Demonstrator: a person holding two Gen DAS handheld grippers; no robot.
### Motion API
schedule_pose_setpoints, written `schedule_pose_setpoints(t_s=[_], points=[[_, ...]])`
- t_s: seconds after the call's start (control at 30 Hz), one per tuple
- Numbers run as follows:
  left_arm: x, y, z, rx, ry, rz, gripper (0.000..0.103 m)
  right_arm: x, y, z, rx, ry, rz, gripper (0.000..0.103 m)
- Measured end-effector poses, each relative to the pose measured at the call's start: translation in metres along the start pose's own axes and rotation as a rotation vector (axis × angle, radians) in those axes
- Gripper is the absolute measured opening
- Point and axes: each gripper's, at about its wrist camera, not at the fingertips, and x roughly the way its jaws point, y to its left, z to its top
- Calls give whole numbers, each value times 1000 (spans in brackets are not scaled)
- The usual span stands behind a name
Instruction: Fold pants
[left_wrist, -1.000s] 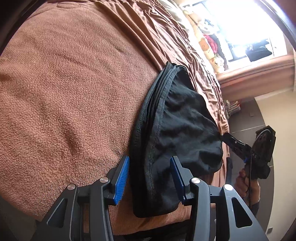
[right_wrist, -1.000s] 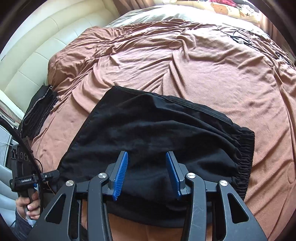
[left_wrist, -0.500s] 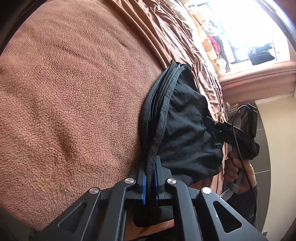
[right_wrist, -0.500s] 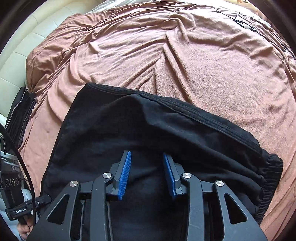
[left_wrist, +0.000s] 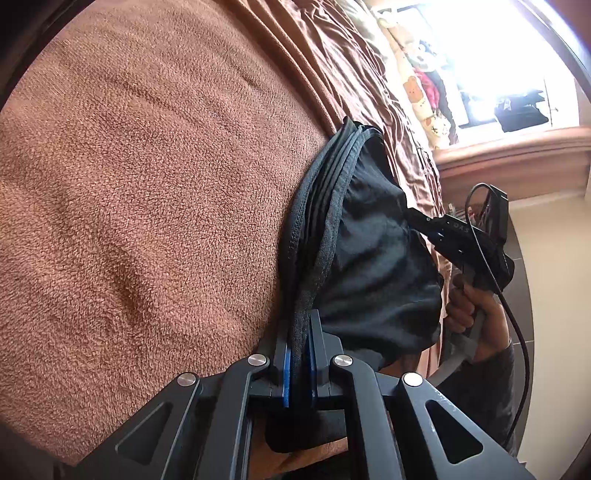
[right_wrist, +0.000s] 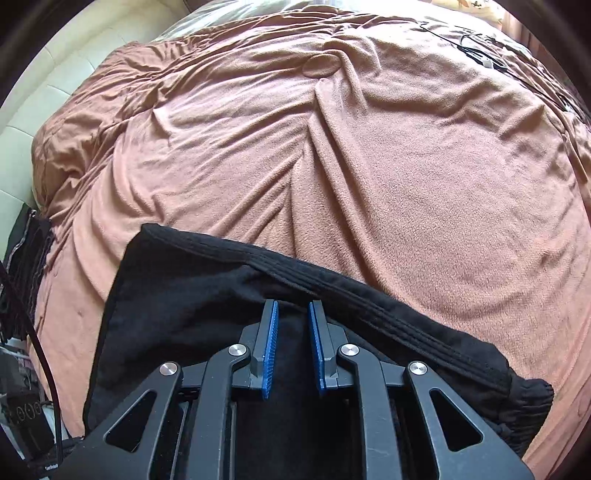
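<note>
My left hand-held gripper (left_wrist: 297, 350) pinches the folded black fabric pants' (left_wrist: 373, 258) stacked edge; right hand-held gripper (right_wrist: 291, 332) spread, poised over them near the bed's (right_wrist: 369, 166) near edge.

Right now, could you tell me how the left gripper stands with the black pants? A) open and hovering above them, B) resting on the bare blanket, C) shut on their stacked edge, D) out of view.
C: in the left wrist view, the left gripper has its blue pads pressed together on the layered edge of the black pants, above the brown blanket.
</note>
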Motion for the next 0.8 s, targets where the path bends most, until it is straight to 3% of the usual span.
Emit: schedule_pose_setpoints(t_s=[0.1,0.2,0.57,0.8], points=[[-2,2,1,-6,2,-9,7,-16,6,-16,-14,-11,36,14],[0,3,5,-27,2,-35,16,-31,9,-33,-21,-21,76,14],[4,1,21,-51,-1,-54,17,-69,10,-95,-44,-62,142,14],[2,-6,6,-10,14,-32,17,-52,8,-134,-40,-27,128,14]])
